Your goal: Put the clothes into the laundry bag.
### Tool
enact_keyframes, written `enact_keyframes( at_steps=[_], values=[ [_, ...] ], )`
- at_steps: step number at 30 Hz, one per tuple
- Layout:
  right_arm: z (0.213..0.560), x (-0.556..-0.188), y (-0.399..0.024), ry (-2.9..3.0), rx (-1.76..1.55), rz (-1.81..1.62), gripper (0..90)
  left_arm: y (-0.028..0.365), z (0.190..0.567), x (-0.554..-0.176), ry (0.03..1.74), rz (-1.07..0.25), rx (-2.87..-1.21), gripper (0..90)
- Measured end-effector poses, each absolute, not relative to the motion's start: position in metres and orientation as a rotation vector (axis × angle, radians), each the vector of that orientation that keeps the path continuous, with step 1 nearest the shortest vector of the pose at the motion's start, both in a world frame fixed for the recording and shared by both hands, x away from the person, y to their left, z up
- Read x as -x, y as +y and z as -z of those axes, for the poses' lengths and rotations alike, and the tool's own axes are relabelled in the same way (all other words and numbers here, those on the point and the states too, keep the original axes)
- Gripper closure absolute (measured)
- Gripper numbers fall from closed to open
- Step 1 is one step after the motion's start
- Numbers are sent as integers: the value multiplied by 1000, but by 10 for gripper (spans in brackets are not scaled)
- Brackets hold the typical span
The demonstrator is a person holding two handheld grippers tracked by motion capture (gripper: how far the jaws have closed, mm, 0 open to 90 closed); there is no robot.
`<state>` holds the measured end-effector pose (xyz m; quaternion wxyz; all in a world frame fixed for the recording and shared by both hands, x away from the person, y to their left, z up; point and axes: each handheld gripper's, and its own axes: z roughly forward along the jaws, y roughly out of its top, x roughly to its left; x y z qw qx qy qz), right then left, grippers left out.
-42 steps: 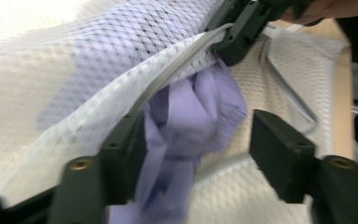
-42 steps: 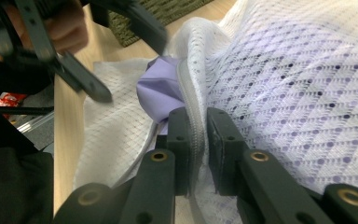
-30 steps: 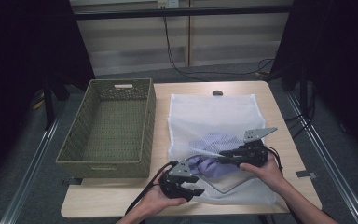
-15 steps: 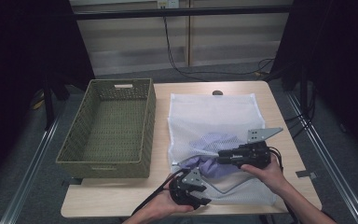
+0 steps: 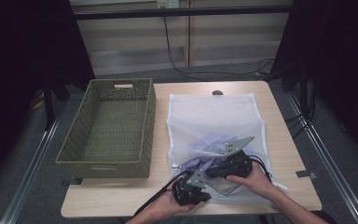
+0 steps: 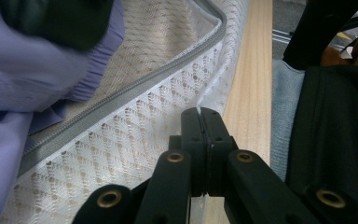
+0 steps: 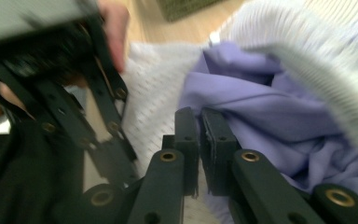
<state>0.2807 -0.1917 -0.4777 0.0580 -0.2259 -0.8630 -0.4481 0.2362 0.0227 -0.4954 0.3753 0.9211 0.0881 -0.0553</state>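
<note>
A white mesh laundry bag (image 5: 214, 116) lies on the wooden table (image 5: 121, 198) with a lavender garment (image 5: 209, 142) at its zippered mouth. My left gripper (image 5: 207, 196) is at the bag's near edge. Its jaws have just been closing and now stand shut on the mesh bag's hem (image 6: 135, 140), a white sliver showing at the left gripper (image 6: 199, 112). My right gripper (image 5: 204, 171) reaches in from the right; its jaws have just been closing. In its own view the right gripper (image 7: 200, 116) pinches the garment's (image 7: 270, 126) edge, a thin slit left between the pads.
An empty green woven basket (image 5: 105, 163) stands to the left of the bag. The bag's grey zipper (image 6: 135, 88) runs just beyond my left jaws. A small dark disc (image 5: 217, 93) lies at the table's far edge. The person's dark clothing (image 6: 335, 140) is close to the front edge.
Both grippers' jaws have closed. The right hand has come nearer and leftward onto the garment. The left hand has shifted slightly toward the bag's near edge.
</note>
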Motion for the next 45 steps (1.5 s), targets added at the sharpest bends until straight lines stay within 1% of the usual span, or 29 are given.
enact_keyframes(
  at_steps=[5,7,10,13,15,23,25,28,35,37,45],
  values=[
    [490,-284,-186,-2648,680,1287,850,23,495,-237,228,150,-2362,893],
    [496,-286,-184,-2665,698,1258,840,24,493,-238,213,153,-2391,893],
    [503,-289,-184,-2663,723,1253,840,23,496,-238,224,157,-2353,893],
    [503,-290,-184,-2663,732,1261,849,23,495,-239,212,175,-2364,893],
    [504,-290,-184,-2679,725,1265,855,23,496,-238,219,158,-2354,893],
    [505,-295,-187,-2721,769,1292,865,23,496,-239,211,166,-2354,892],
    [505,-296,-188,-2718,772,1295,869,24,494,-240,200,164,-2389,892],
    [505,-296,-188,-2720,785,1292,869,23,496,-239,215,164,-2357,892],
    [507,-303,-197,-2728,850,1327,844,23,494,-240,208,163,-2388,892],
    [507,-304,-199,-2718,867,1337,838,22,496,-239,220,165,-2352,892],
    [508,-307,-202,-2720,892,1347,816,22,496,-240,217,165,-2352,892]
  ],
)
